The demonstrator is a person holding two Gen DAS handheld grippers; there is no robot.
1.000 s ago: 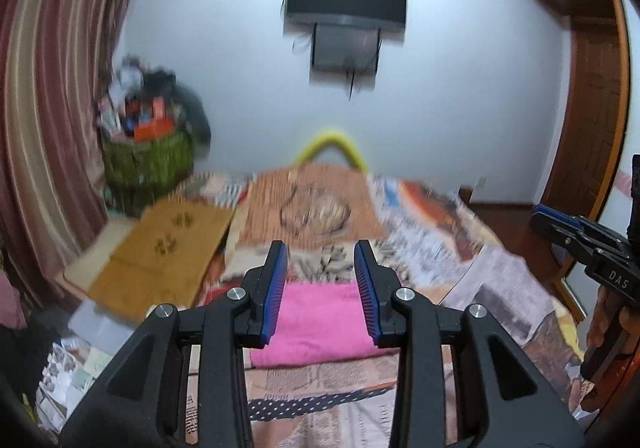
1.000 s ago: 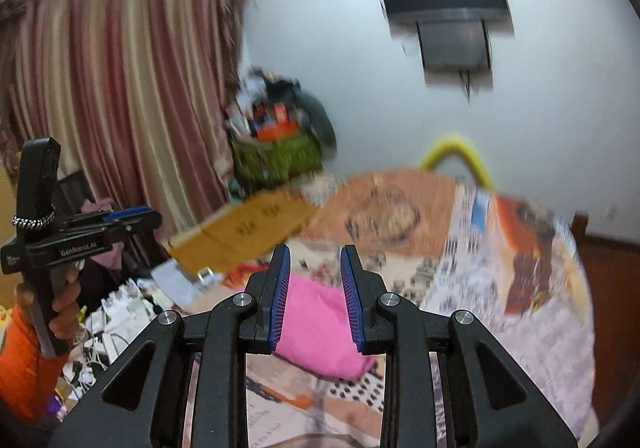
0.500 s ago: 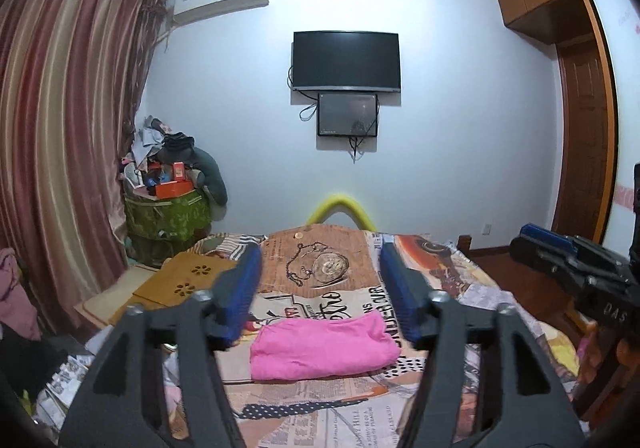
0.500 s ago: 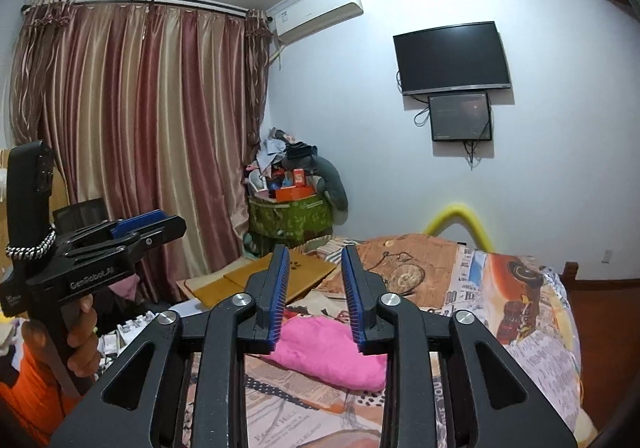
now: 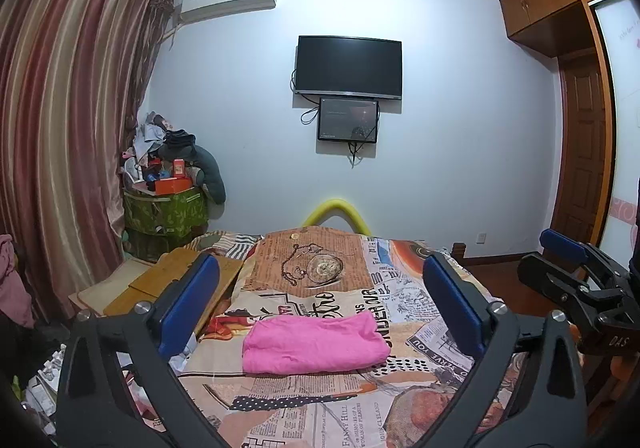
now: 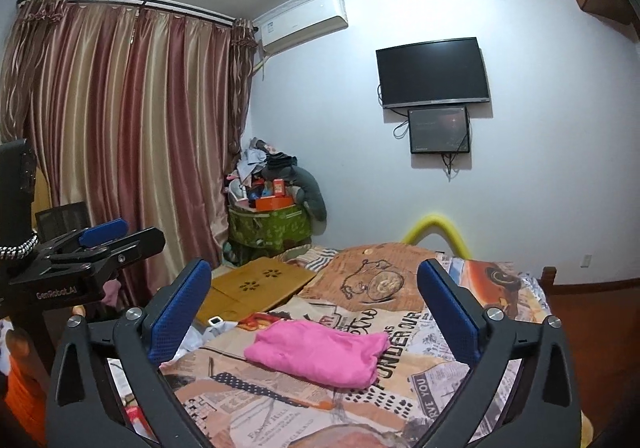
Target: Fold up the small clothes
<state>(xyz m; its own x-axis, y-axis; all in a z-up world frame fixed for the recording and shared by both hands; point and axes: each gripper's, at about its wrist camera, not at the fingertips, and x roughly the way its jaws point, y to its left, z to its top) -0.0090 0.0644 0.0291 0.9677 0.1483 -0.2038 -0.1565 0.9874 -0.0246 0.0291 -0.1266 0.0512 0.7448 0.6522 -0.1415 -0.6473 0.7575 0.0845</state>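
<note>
A folded pink garment lies flat on the bed's printed cover; it also shows in the right wrist view. My left gripper is open and empty, held above and short of the garment. My right gripper is open and empty, also raised short of it. The right gripper shows at the right edge of the left wrist view. The left gripper shows at the left edge of the right wrist view.
A wooden lap board lies left of the bed. A green bin heaped with clutter stands by the curtain. A TV hangs on the far wall. A wooden door is at right.
Both grippers opened wide from nearly shut and tilted up, away from the pink garment. The garment stays folded on the bed.
</note>
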